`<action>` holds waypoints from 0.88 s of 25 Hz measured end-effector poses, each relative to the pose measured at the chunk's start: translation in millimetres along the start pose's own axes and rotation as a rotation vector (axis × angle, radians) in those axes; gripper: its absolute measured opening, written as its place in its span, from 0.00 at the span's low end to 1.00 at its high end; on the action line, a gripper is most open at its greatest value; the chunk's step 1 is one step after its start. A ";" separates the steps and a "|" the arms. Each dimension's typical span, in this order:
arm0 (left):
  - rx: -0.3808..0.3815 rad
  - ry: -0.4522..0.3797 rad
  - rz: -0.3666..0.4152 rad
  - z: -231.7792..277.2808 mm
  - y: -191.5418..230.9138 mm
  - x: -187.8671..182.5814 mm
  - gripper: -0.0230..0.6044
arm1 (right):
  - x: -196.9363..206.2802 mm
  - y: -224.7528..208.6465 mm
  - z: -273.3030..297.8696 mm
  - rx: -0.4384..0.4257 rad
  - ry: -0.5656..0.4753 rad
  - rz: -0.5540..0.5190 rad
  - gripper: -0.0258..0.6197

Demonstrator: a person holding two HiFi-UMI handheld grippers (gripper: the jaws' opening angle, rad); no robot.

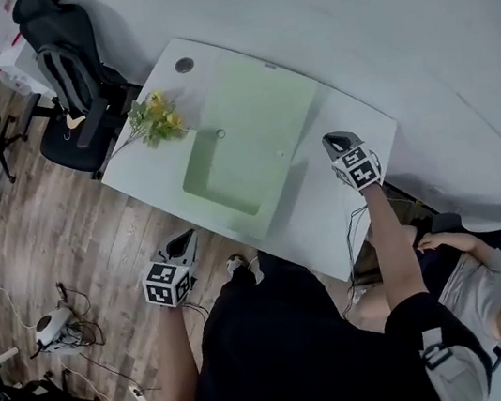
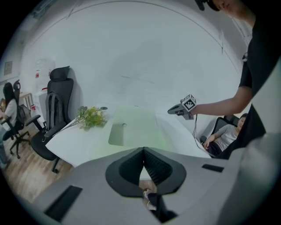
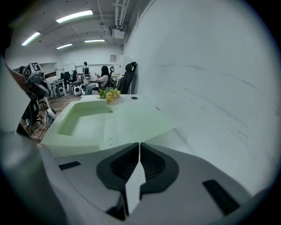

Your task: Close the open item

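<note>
Room for moving is widest on the left side, where wood-plank floor (image 1: 55,227) runs out from the table's left edge with only loose cables and a black office chair (image 1: 69,82) at the far-left corner. The far long edge lies close along a plain pale wall, and a seated person (image 1: 473,277) is just beyond the right end.

The table (image 1: 328,206) is a smooth white slab with rounded corners and a dark round grommet near its far corner. The pale green case (image 1: 255,113) lies open across the middle of it. It is matte and moulded, with soft rounded rims. Its recessed tray half reaches toward the near edge, and its flat lid is laid out toward the wall edge. A loose sprig of yellow flowers (image 1: 156,120) rests on the table's left edge, just beside the case.

The left gripper (image 1: 186,242) hangs off the near edge over the floor, apart from the table, with its ribbed black jaws pressed together on nothing. The right gripper (image 1: 334,141) hovers above the table's right end, near the case but clear of it. Its jaws are drawn in to a hairline slit and hold nothing.
</note>
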State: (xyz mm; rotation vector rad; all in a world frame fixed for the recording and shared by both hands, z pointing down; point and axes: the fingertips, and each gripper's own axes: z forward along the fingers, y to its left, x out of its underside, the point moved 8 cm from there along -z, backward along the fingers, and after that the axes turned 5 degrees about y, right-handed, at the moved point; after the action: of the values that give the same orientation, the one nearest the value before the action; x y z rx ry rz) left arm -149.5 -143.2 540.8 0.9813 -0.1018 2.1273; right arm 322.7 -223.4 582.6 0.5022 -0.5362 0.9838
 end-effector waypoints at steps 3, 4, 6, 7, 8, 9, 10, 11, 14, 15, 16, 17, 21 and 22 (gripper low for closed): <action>-0.037 0.070 -0.014 14.5 2.8 2.8 0.04 | 3.8 -20.5 26.0 -0.021 0.023 -0.001 0.05; -0.047 0.086 -0.026 18.0 4.4 4.2 0.04 | 4.2 -25.9 32.7 -0.027 0.030 -0.002 0.05; -0.065 0.111 -0.053 25.3 8.1 8.2 0.04 | 4.5 -35.9 46.3 -0.042 0.044 -0.006 0.05; -0.067 0.114 -0.073 28.1 9.8 9.9 0.04 | 4.6 -40.1 53.7 -0.049 0.052 -0.012 0.05; -0.065 0.112 -0.097 30.3 11.3 11.2 0.04 | 4.8 -43.8 61.2 -0.055 0.058 -0.018 0.05; -0.066 0.111 -0.118 32.3 12.3 12.2 0.04 | 5.2 -47.3 68.7 -0.062 0.060 -0.022 0.05; -0.071 0.116 -0.130 34.3 12.4 13.1 0.04 | 5.8 -51.0 75.9 -0.070 0.058 -0.021 0.05; -0.078 0.125 -0.132 36.4 11.9 13.7 0.04 | 6.6 -55.0 83.2 -0.079 0.054 -0.014 0.05; -0.091 0.166 -0.116 45.8 10.5 14.7 0.04 | 10.5 -68.2 106.5 -0.103 0.054 0.001 0.05; -0.093 0.181 -0.112 50.0 10.5 15.9 0.04 | 11.8 -72.0 113.8 -0.105 0.058 -0.005 0.05; -0.094 0.194 -0.111 54.2 11.0 17.5 0.04 | 12.3 -75.3 120.4 -0.107 0.061 -0.013 0.05; -0.095 0.204 -0.113 58.1 11.8 19.0 0.04 | 12.1 -78.2 126.7 -0.110 0.063 -0.021 0.05; -0.093 0.202 -0.165 71.8 18.4 25.5 0.04 | 8.8 -90.0 147.3 -0.103 0.067 -0.026 0.05; -0.094 0.203 -0.174 75.2 19.2 27.5 0.04 | 8.3 -92.9 150.6 -0.104 0.062 -0.012 0.05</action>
State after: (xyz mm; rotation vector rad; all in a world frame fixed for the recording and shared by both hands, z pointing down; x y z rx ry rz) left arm -127.3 -167.1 616.5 0.6900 -0.0145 2.0294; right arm 378.4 -354.1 688.5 0.3799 -0.5252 0.9519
